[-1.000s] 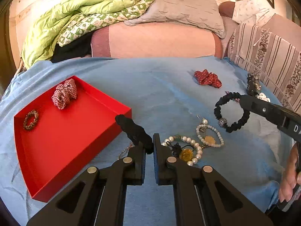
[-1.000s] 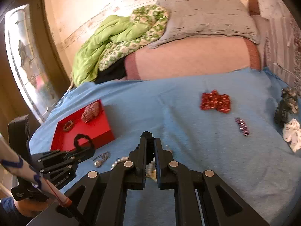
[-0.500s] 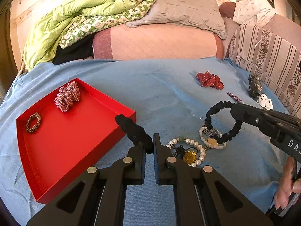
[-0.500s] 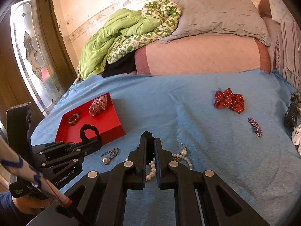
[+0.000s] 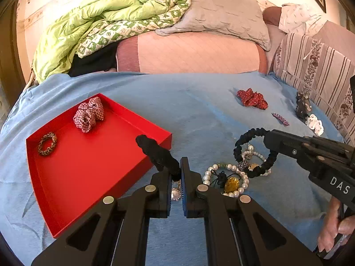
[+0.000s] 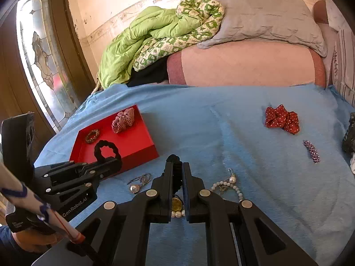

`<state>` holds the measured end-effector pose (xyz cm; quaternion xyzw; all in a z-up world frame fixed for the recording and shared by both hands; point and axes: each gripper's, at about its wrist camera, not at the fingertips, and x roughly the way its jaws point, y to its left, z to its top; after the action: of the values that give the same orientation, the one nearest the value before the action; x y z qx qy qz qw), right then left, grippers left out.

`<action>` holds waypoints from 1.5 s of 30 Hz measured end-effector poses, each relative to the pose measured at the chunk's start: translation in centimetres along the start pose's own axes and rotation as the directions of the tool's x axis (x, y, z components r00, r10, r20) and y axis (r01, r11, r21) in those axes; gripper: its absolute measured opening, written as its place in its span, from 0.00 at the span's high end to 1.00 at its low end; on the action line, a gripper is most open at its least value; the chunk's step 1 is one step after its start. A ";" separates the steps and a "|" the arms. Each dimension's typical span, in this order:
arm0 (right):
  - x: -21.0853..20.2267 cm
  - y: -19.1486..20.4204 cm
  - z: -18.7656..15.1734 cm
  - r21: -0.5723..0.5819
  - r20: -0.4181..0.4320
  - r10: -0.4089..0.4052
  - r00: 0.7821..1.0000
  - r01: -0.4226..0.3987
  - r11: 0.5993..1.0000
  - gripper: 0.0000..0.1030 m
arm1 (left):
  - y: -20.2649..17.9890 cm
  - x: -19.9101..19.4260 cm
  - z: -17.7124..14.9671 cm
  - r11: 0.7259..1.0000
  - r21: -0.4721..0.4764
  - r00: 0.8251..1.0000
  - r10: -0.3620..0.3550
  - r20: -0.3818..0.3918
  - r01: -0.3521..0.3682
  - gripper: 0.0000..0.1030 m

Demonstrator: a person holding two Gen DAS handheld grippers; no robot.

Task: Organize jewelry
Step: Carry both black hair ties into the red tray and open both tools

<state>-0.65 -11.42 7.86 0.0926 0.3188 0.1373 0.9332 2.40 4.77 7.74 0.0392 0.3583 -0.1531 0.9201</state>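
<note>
**Two black hair ties held over the blue bed**

A black ruffled hair tie (image 5: pixel 158 153) is pinched tight by the left gripper (image 5: pixel 176 175), just right of the flat red cardboard tray (image 5: pixel 93 168). A black braided hair tie ring (image 5: pixel 255 153) is squeezed by the right gripper (image 6: pixel 177 173). A pile of pearl bead bracelets (image 5: pixel 228 177) is seen right under it.
</note>
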 end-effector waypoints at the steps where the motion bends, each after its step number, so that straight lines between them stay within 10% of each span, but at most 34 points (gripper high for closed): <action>1: 0.1 0.2 0.0 0.000 0.000 0.001 1.000 -0.001 1.000 0.92 | 0.2 -0.2 0.0 1.000 -0.003 1.000 0.001 0.003 -0.001 0.93; 45: 6.7 11.4 6.4 -0.025 -0.098 0.113 0.989 -0.116 0.993 0.92 | 16.9 1.2 1.7 0.921 -0.375 0.994 0.096 -0.049 -0.107 0.93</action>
<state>6.19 0.90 11.98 0.0898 0.3554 0.2000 0.9086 9.59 20.21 7.59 -0.1176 0.3920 -0.0327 0.9118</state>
